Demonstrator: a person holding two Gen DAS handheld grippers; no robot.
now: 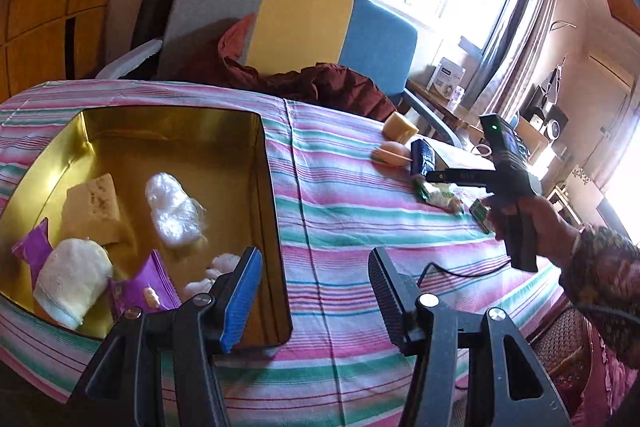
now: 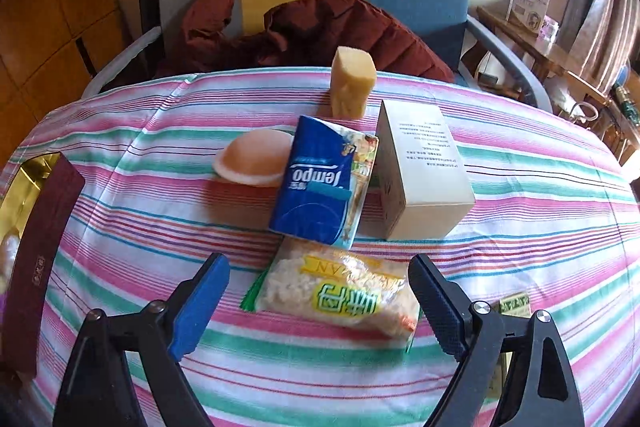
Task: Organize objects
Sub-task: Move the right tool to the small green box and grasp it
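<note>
On striped cloth (image 2: 132, 219), snack packet (image 2: 336, 291) lying crosswise, right gripper (image 2: 320, 301) spread, empty.

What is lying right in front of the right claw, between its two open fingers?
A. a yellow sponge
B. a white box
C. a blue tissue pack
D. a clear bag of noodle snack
D: in the right wrist view the clear bag of noodle snack lies on the striped cloth in line with the open right claw, with the other things farther back.
</note>
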